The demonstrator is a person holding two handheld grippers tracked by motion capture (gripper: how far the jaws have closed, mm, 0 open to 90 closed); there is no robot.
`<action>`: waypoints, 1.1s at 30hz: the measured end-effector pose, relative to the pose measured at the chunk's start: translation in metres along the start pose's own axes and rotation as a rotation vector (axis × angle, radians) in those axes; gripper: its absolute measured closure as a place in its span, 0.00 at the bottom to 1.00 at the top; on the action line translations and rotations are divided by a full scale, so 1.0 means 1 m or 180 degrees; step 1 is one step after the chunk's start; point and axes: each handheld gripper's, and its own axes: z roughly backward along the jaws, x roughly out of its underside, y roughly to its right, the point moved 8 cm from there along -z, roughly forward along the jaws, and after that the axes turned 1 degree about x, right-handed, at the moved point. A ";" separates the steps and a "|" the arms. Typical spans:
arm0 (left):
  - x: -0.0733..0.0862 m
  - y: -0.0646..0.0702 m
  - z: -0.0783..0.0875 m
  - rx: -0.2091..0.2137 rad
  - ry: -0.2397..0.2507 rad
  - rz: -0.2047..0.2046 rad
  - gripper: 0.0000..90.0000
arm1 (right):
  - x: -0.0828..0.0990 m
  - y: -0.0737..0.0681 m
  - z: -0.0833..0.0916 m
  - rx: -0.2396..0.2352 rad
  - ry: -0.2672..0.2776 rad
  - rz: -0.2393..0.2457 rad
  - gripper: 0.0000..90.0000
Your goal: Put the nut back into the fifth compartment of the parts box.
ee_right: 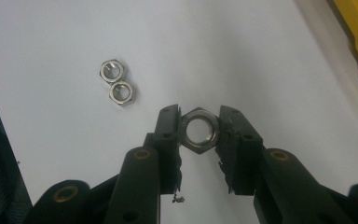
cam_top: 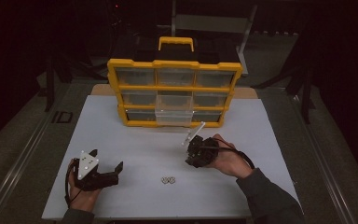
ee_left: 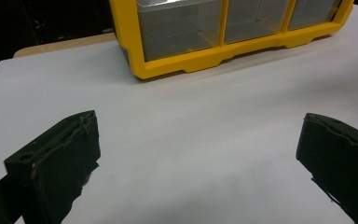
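Observation:
My right gripper (ee_right: 200,122) is shut on a steel hex nut (ee_right: 200,131), held flat between its two black jaws above the white tabletop. Two more hex nuts (ee_right: 116,87) lie touching each other on the table beyond and to the left of the held one; in the high view this pair of nuts (cam_top: 168,179) sits near the front middle. From above, the right gripper (cam_top: 196,151) hangs right of centre, tilted down. My left gripper (cam_top: 117,169) rests at the front left, open, and its black fingers (ee_left: 60,158) hold nothing.
A yellow drawer organiser (cam_top: 174,91) with clear drawers stands at the back of the white table (cam_top: 121,140); its bottom middle drawer (cam_top: 173,116) is pulled out. The organiser's lower corner (ee_left: 168,70) lies ahead of the left gripper.

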 end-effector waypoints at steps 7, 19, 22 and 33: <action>0.000 0.000 0.000 0.0000 0.0004 -0.0001 0.00 | -0.003 0.005 0.006 0.0010 -0.0005 -0.0001 0.78; 0.000 0.000 0.000 -0.0006 0.0011 -0.0004 0.00 | -0.007 0.009 0.018 -0.0004 0.0026 0.0016 0.78; 0.000 0.000 0.000 -0.0005 0.0010 -0.0002 0.00 | -0.007 0.010 0.021 0.0000 0.0032 0.0011 0.78; 0.000 0.000 0.000 -0.0004 0.0015 0.0005 0.00 | -0.014 0.014 0.032 0.0036 0.0074 0.0048 0.78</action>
